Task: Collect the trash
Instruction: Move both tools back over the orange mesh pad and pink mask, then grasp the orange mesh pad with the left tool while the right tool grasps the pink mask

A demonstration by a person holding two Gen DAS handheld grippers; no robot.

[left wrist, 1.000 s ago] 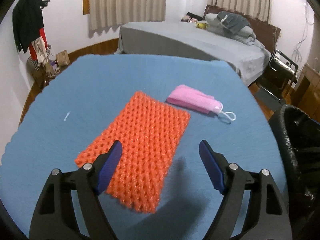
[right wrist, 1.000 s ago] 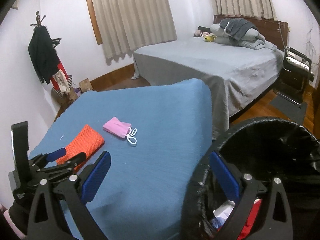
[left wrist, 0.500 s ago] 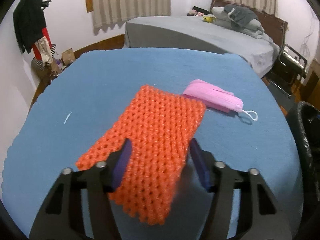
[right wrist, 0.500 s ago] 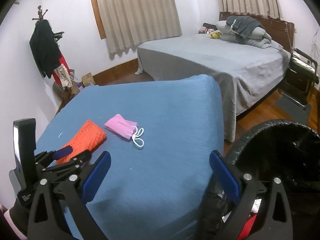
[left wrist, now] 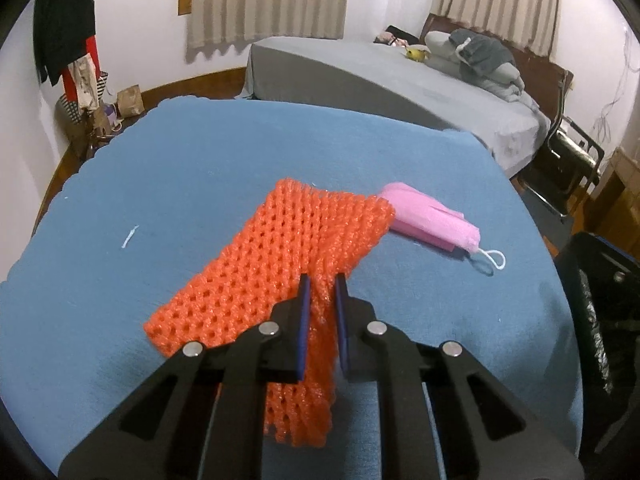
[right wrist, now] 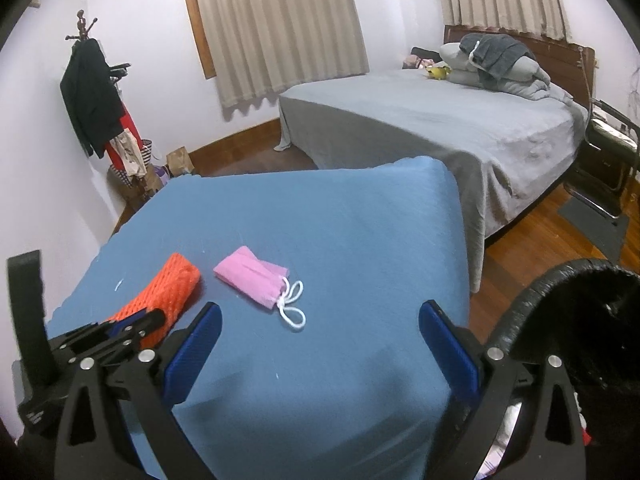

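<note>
An orange foam net (left wrist: pixel 276 248) lies on the blue-covered table (left wrist: pixel 192 160). My left gripper (left wrist: pixel 322 280) is closing on it: the blue pads pinch a bunched fold of the net's near right part. In the right wrist view the same net (right wrist: pixel 170 290) and the left gripper (right wrist: pixel 134 322) sit at the lower left. A folded pink face mask (left wrist: pixel 430 220) with a white ear loop lies just right of the net. My right gripper (right wrist: pixel 320 308) stands open over the table's near side, just short of the mask (right wrist: pixel 250 274), nothing between its fingers.
A bin lined with a black bag (right wrist: pixel 560 296) stands off the table's right edge, also seen as the bin (left wrist: pixel 600 304) in the left view. Beyond the table are a grey bed (right wrist: pixel 440 120), a coat rack (right wrist: pixel 92 96) at the left wall and a black chair (right wrist: pixel 608 148).
The left gripper's jaws have come together from wide apart and pinched the orange net, bunching it. The right gripper has swung left from over the bin toward the table.
</note>
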